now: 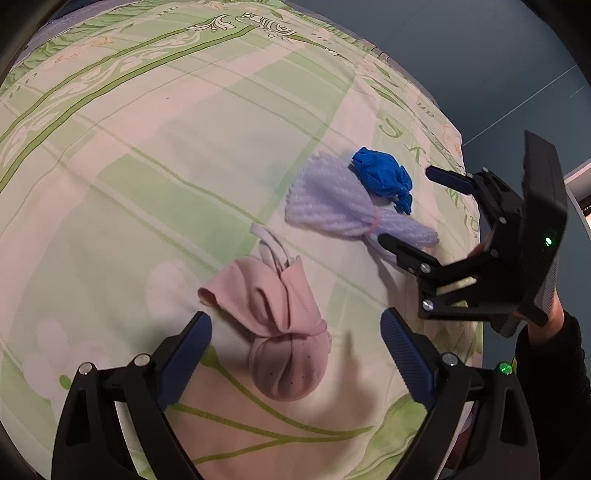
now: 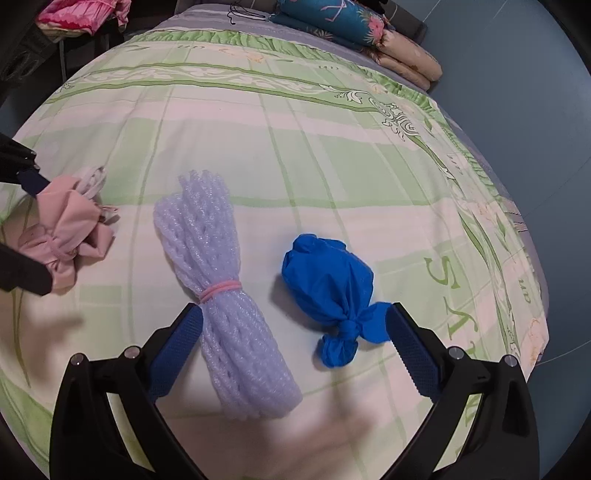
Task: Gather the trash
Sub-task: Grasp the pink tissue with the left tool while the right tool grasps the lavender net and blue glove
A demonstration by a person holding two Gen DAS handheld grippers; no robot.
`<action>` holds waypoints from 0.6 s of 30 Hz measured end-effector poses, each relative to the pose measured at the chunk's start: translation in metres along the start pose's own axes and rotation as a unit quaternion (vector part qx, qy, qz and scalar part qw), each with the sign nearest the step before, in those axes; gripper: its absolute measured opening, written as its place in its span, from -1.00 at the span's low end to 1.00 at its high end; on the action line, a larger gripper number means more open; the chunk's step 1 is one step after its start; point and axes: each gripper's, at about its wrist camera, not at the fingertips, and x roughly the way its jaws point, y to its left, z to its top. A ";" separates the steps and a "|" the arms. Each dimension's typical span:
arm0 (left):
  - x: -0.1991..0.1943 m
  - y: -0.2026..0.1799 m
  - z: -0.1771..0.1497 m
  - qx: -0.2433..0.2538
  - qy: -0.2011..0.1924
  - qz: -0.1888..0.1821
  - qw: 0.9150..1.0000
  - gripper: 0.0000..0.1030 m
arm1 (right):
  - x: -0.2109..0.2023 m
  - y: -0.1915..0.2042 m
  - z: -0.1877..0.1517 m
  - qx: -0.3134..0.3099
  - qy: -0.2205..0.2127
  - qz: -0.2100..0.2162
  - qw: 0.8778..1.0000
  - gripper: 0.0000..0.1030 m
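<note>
3 bundles lie on a bed covered with a green-and-cream checked sheet, all toward its near right part. The blue knotted plastic bag sits closest to the bed's right edge, its tied tail pointing toward the near side. Just beside it, on its left, lies the pale lilac foam net bundle, cinched by a pink rubber band; in the left wrist view the two look to be touching. Farther left, apart from the net, rests a pink cloth bundle with a white strap poking from its top.

The right gripper hovers low with its fingers spread wide, straddling both the net's near end and the bag's knot, gripping nothing. The left gripper is likewise wide apart, its blue pads either side of the pink cloth bundle, empty. Folded floral bedding lies at the bed's far right corner.
</note>
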 end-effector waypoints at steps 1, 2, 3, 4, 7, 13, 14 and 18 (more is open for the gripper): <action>0.001 -0.001 0.000 0.001 0.001 -0.001 1.000 0.73 | 0.002 -0.002 0.002 -0.001 -0.001 -0.002 1.000 0.83; 0.002 -0.002 0.001 0.003 0.002 -0.002 1.000 0.73 | 0.005 -0.005 0.004 0.003 -0.001 -0.002 1.000 0.83; 0.003 -0.002 0.002 0.005 0.003 -0.003 1.000 0.73 | 0.007 -0.009 0.006 0.007 -0.002 0.003 1.000 0.84; 0.005 -0.003 0.004 0.007 0.005 -0.004 1.000 0.72 | 0.008 -0.011 0.008 0.010 -0.003 0.009 1.000 0.84; 0.009 -0.007 0.007 0.015 0.008 -0.003 1.000 0.59 | 0.021 -0.020 0.012 0.020 0.007 0.030 0.999 0.84; 0.014 -0.009 0.008 0.021 0.013 0.006 1.000 0.11 | 0.038 -0.033 0.019 0.059 0.018 0.062 0.996 0.82; 0.015 -0.010 0.008 0.023 0.014 0.010 1.000 0.03 | 0.041 -0.032 0.019 0.063 0.023 0.067 0.996 0.72; 0.017 -0.013 0.007 0.029 0.016 0.020 0.999 -0.49 | 0.047 -0.027 0.020 0.074 0.029 0.073 0.994 0.23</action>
